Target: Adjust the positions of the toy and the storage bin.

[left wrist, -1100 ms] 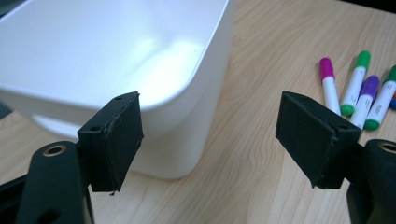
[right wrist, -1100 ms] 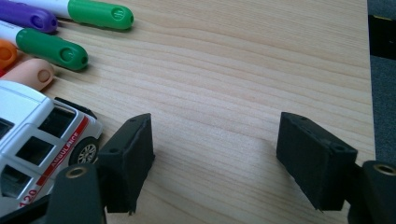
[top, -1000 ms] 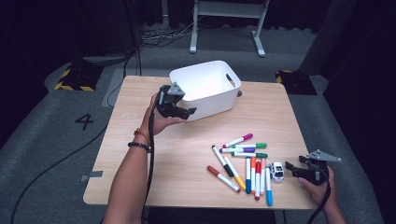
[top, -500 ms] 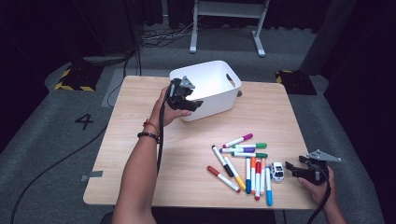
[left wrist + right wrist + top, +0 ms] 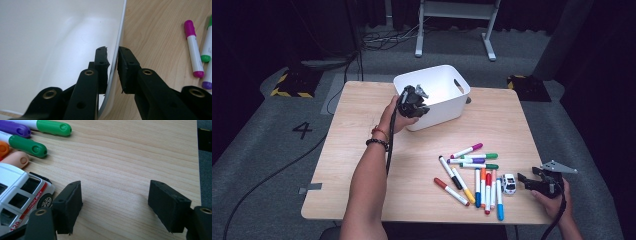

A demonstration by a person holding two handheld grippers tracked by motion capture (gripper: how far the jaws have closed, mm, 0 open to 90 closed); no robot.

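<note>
1. Moved since a second ago: left gripper (image 5: 421, 102) carried from the near-left of the white bin (image 5: 439, 85) up onto its near wall; right gripper (image 5: 532, 181) unchanged at the table's near right corner
2. Now clamped on the bin's thin near wall, one black jaw inside the bin and one outside, both pressed against the plastic in the left gripper view (image 5: 113, 67)
3. Standing at the far middle of the wooden table (image 5: 362, 165), upright, open side up, with a handle slot in its right end wall
4. Spread wide apart over bare wood in the right gripper view (image 5: 115, 205), nothing between the jaws, held low just above the tabletop
5. Parked just beside the right gripper's jaws, on their left in its own view: a small white toy ambulance (image 5: 508, 184) with a red stripe
6. Lying loose between bin and ambulance: a scatter of coloured markers (image 5: 474, 172), some side by side, some crossed, well apart from the bin
7. Reaching in from the bottom edge: a forearm with dark bead bracelets (image 5: 378, 138) at the wrist, behind the left gripper
</note>
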